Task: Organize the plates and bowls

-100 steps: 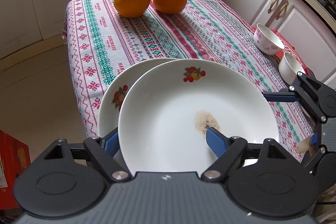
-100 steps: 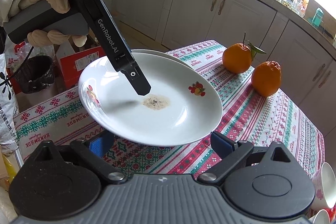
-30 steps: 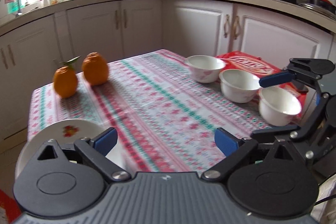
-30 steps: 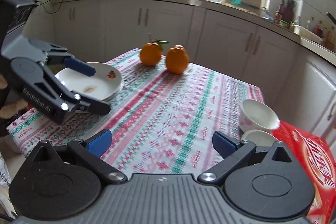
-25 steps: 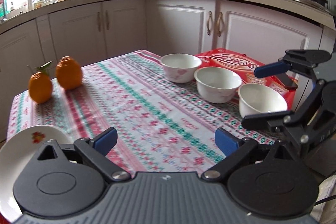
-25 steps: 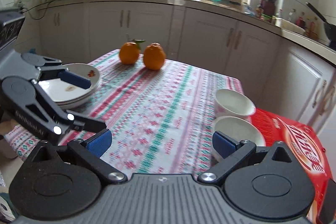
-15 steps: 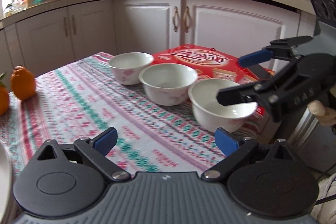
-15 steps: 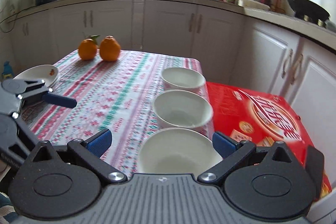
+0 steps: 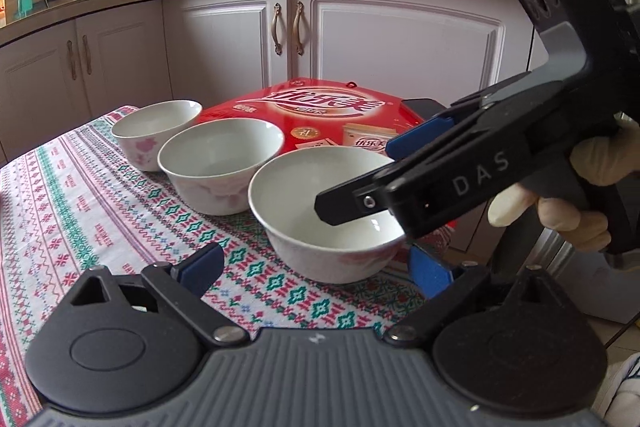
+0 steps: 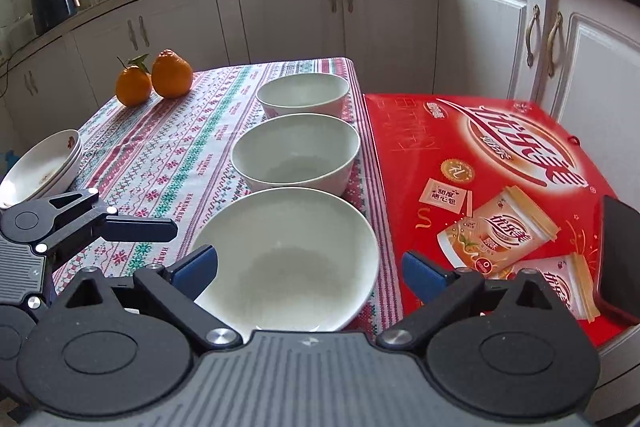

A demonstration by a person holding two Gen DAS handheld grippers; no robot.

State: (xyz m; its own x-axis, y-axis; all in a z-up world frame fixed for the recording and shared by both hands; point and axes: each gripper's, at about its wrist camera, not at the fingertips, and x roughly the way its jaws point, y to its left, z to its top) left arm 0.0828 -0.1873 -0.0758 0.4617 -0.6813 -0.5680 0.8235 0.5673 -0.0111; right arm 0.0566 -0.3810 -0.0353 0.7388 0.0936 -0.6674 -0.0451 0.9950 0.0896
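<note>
Currently your right gripper (image 10: 310, 273) straddles the nearest bowl (image 10: 286, 257), jaws wide but closing, pads not yet on the rim. Your left gripper (image 9: 316, 269) sits just short of that same bowl, also wide and closing, gripping nothing. Beyond it stand the middle bowl (image 10: 296, 153) and far bowl (image 10: 303, 94), in a row beside the red box (image 10: 480, 179). Stacked plates (image 10: 42, 167) rest at the tablecloth's (image 10: 160, 155) left edge.

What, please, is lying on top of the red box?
A dark phone lies flat near the corner of the red box. The right tool hides part of the phone and the box's near edge.
</note>
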